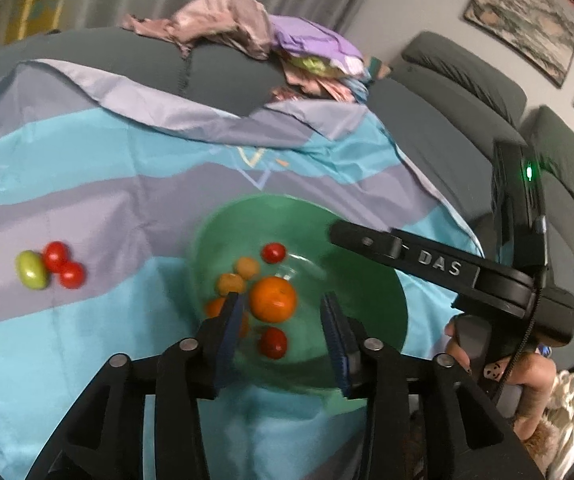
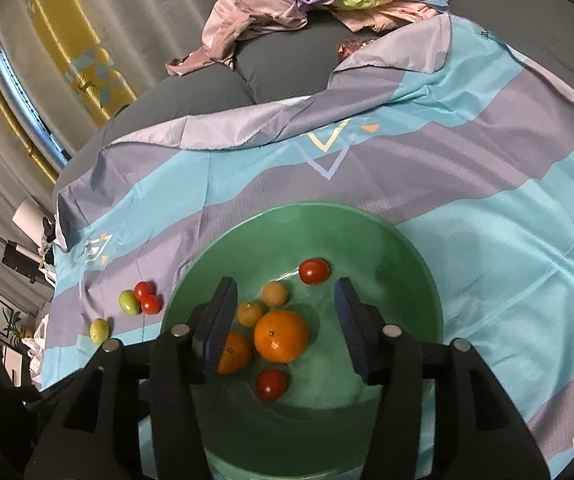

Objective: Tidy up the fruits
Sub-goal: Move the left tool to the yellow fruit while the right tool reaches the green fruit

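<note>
Currently both grippers, left gripper [image 1: 283,312] and right gripper [image 2: 287,320], hover over green bowl [image 2: 407,256], jaws parted, empty; four fruits [image 1: 53,266] remain outside on cloth [image 1: 127,208], awaiting transfer.

The left gripper [image 1: 285,304] points downward with its jaws parted and nothing between them. The right gripper [image 2: 287,300] also tilts downward, jaws apart and empty. A hand [image 1: 527,364] holds the right gripper's handle.
</note>
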